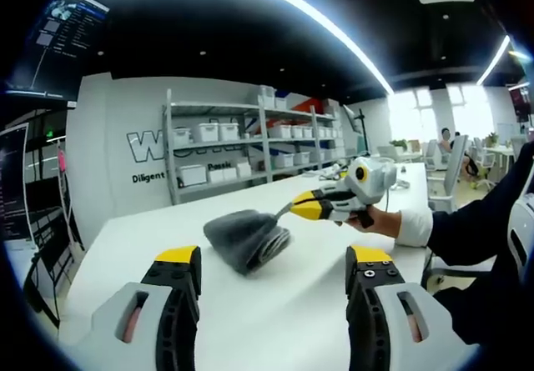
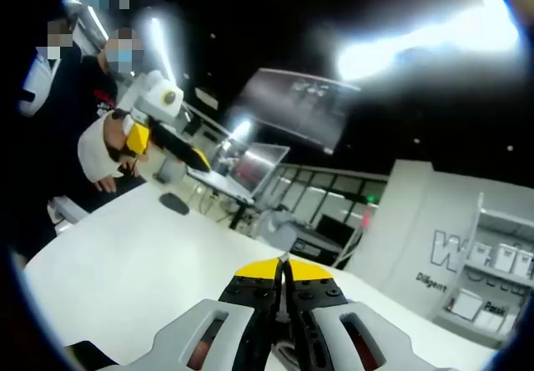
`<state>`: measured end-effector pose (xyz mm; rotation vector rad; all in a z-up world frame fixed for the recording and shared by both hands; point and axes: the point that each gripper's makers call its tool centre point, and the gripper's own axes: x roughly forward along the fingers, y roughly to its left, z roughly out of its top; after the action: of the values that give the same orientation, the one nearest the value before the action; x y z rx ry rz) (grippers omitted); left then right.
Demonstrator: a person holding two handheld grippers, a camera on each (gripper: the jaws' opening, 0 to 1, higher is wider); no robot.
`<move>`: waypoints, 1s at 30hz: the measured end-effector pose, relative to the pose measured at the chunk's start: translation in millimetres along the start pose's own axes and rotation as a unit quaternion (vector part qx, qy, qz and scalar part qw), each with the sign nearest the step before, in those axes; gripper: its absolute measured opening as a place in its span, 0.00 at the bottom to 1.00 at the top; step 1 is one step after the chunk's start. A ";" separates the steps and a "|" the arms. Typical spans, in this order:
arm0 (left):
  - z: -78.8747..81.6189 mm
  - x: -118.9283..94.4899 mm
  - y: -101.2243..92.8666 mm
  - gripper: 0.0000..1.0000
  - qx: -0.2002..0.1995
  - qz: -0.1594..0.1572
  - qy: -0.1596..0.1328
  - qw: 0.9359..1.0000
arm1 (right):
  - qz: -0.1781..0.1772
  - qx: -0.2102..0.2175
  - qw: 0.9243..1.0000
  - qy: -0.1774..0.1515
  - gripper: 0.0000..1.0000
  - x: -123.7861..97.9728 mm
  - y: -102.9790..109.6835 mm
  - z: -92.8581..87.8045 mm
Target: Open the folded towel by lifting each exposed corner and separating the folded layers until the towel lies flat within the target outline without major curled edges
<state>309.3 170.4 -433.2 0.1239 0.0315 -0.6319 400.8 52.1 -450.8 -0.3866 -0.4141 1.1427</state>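
The right gripper (image 1: 292, 208) is pinching a corner of the grey towel (image 1: 244, 238), jaws closed on it. The left gripper (image 1: 275, 273) is waiting wide open, the towel lying ahead between its fingers (image 1: 177, 275) on the white table (image 1: 150, 238). The towel is mostly bunched, so nearly all unfolding is remaining.

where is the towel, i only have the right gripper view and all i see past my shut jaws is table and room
observer: the left gripper view has it. the grey towel lies on the white table, and your right gripper has its tips at the towel's right-hand edge in that view. i cannot tell if cloth is pinched.
operator: is it opened at all
observer: no, it is a folded bundle, with its layers showing at the end by your tips.
operator: and the left gripper
observer: the left gripper is open, short of the towel and not touching it.
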 end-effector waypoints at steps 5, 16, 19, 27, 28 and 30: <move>-0.1 0.8 0.5 0.66 0.002 0.000 -0.002 1.000 | 0.006 0.002 1.000 -0.005 0.00 -0.2 4.5 4.8; 1.1 2.7 1.8 0.67 -0.002 0.008 -0.011 1.000 | 0.023 0.005 1.000 -0.016 0.00 0.3 16.9 14.0; 2.9 5.1 0.0 0.67 0.001 0.005 -0.014 1.000 | 0.024 0.005 1.000 -0.017 0.00 0.3 17.9 15.2; 7.8 19.2 -0.4 0.66 0.018 0.008 -0.019 1.000 | 0.024 0.014 0.999 -0.027 0.00 -1.3 16.2 20.0; 7.0 20.5 -0.7 0.66 0.017 0.006 -0.018 1.000 | 0.024 0.015 0.999 -0.028 0.00 -1.4 15.9 20.4; 5.6 22.3 -1.2 0.66 0.018 0.003 -0.016 1.000 | 0.024 0.016 0.999 -0.028 0.00 -1.2 15.9 21.0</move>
<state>326.5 155.7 -429.3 0.1477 -0.0110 -0.6278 377.3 58.6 -440.7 -0.3379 -0.4373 1.2084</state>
